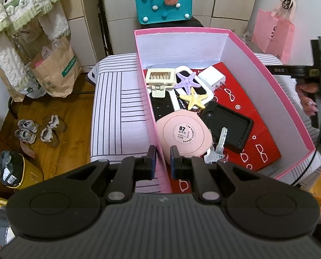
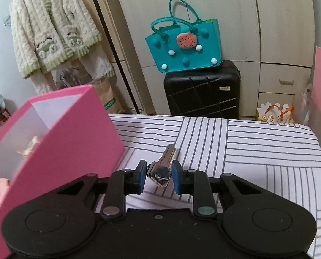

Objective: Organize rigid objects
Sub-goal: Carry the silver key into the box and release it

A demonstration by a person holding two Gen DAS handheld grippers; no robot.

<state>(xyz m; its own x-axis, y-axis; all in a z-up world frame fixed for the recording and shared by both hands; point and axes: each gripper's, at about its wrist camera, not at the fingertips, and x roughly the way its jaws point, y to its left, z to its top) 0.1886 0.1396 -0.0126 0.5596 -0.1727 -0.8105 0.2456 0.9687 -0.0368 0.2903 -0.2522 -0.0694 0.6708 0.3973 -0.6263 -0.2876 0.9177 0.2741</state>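
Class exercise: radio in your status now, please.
Left gripper straddles pink box wall. Right gripper open around keys on the striped surface. Nothing blocking.
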